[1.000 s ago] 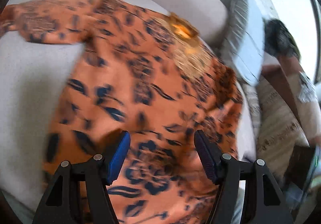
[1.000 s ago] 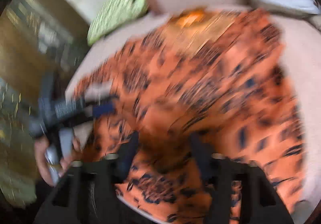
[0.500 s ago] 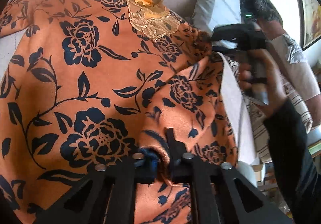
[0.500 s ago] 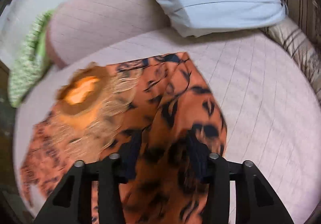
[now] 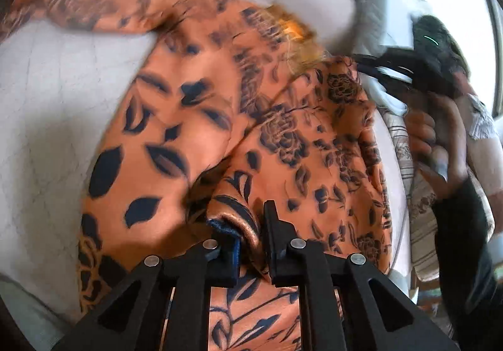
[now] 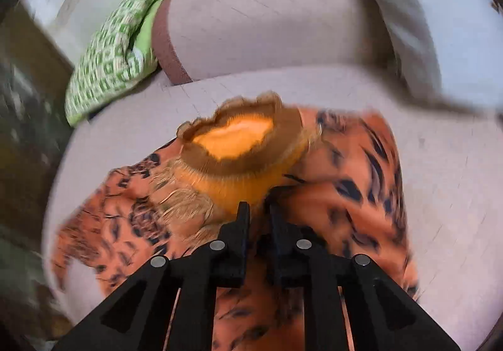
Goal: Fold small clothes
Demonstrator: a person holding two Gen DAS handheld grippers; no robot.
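Since half a second ago we see the right side of the orange floral garment (image 5: 176, 143) lifted and carried over the body, so a paler reverse panel lies across it from 12 to 4 o'clock in the left wrist view. We note the garment spread on the pale bed surface (image 5: 47, 93), its lace neckline (image 6: 232, 143) toward 12 o'clock in the right wrist view.

Left gripper (image 5: 248, 225): jaws narrow, pinching a rolled fold of the garment's hem at 6 o'clock. Right gripper (image 6: 259, 212): jaws nearly together, clamped on cloth just below the neckline; we also see it at 2 o'clock in the left wrist view, held in the person's right hand (image 5: 433, 134).

Around the garment: a beige cushion (image 6: 267, 17) at 12 o'clock, a green patterned cloth (image 6: 110, 55) at 10 o'clock beside it, and a light pillow (image 6: 440, 24) at 2 o'clock. Both views are motion-blurred.
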